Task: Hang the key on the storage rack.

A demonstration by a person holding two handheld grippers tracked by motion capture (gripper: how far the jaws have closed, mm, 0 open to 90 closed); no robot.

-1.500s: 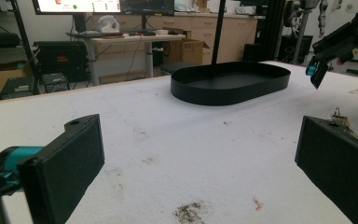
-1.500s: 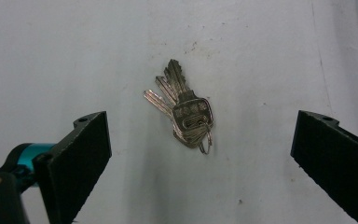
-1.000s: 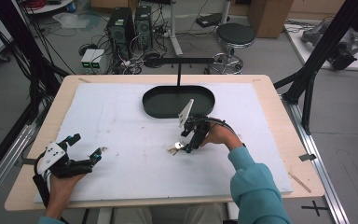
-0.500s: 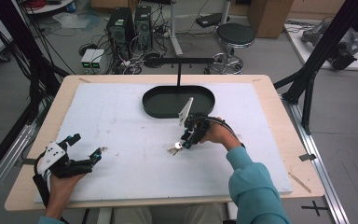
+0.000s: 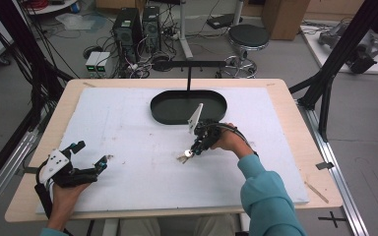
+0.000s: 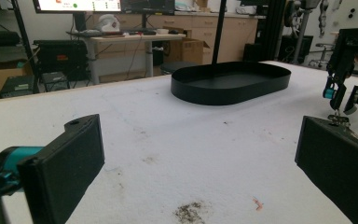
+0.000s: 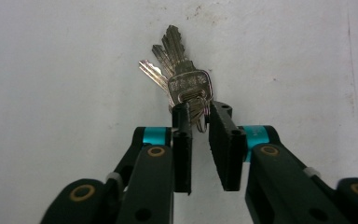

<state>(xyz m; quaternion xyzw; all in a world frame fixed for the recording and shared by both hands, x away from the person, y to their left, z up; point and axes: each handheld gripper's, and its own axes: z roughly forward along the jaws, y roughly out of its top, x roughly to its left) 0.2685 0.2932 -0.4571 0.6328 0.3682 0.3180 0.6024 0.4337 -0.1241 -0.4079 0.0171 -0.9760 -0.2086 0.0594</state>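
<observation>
Right gripper view looks straight down on a bunch of keys [image 7: 182, 77] lying on the white sheet that covers the bench [image 5: 128, 132]. The key heads and their ring sit between the tips of the right hand-held gripper [image 7: 196, 116], whose jaws have just been closing and now stand only a narrow gap apart, pinching the ring end of the bunch while the blades fan out beyond the tips. From the high view, the keys [image 5: 184, 157] rest near the middle of the bench, a little toward the person, with the right hand-held gripper [image 5: 196, 150] tilted down onto them. Behind them lies a black oval tray [image 5: 177, 115]. Well apart, near the front left corner, the left hand-held gripper [image 5: 89, 156] rests low with its jaws spread wide, nothing between them.
</observation>
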